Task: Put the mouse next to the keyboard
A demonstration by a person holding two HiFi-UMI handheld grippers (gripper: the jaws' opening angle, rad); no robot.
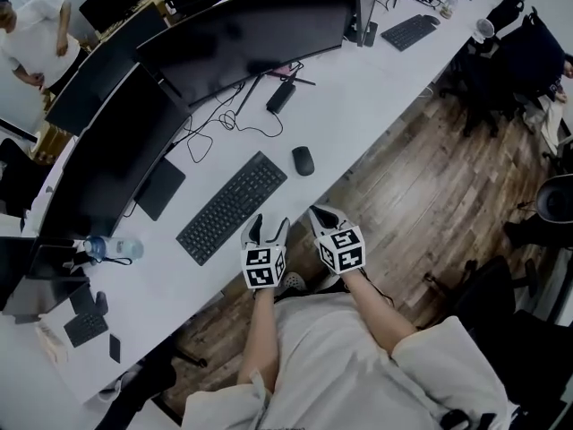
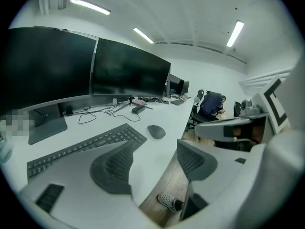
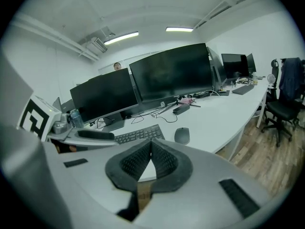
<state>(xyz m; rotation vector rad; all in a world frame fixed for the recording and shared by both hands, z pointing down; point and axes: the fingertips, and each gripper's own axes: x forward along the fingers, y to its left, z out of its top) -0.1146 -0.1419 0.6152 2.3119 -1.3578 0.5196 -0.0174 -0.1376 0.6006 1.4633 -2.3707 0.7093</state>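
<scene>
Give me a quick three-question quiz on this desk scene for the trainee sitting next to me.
1. In the head view, where does the mouse lie relative to the keyboard?
2. True or false: the right gripper is holding the mouse.
3. Which jaws stand apart? A) the left gripper only; B) the right gripper only; C) both.

Key
1. On the desk, just off the keyboard's right-hand end, not touching it.
2. False: its jaws are together with nothing between them, and the mouse sits free on the desk.
3. A.
</scene>
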